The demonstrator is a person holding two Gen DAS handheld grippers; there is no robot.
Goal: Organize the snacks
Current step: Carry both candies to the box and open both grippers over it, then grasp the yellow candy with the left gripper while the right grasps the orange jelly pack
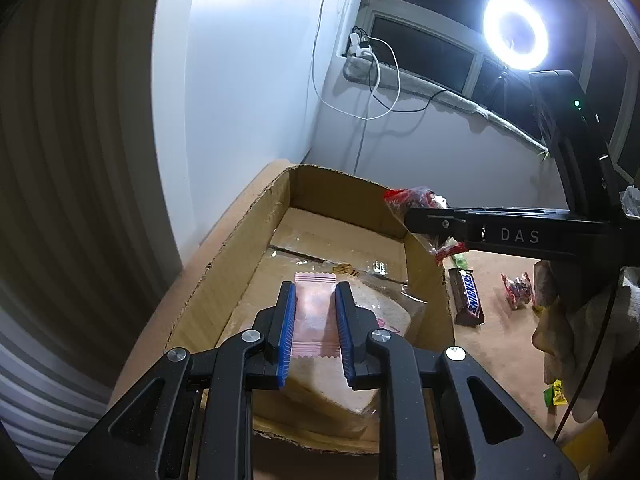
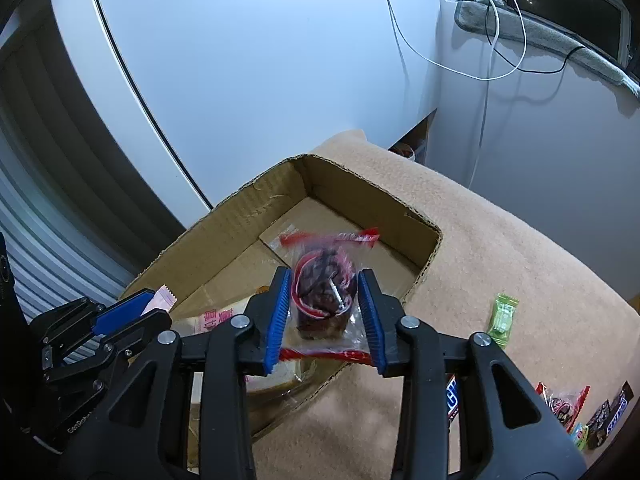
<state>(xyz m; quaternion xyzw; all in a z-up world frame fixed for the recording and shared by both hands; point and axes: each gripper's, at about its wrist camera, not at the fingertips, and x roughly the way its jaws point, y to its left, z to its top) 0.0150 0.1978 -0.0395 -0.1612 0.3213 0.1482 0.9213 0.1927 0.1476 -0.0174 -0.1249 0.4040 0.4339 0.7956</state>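
An open cardboard box stands on a tan cloth-covered table. My left gripper hangs over the box, shut on a flat pink packet. A bagged loaf with pink print lies in the box beneath it. My right gripper is above the box's right side. A clear packet with red edges and a dark filling sits blurred and loose between its blue pads, which do not press on it. In the left wrist view the right gripper reaches in from the right with that packet at its tip.
To the right of the box, snacks lie on the cloth: a Snickers bar, a red-wrapped sweet, a green candy and dark bars. A ring light glares at the back right. White walls stand behind the box.
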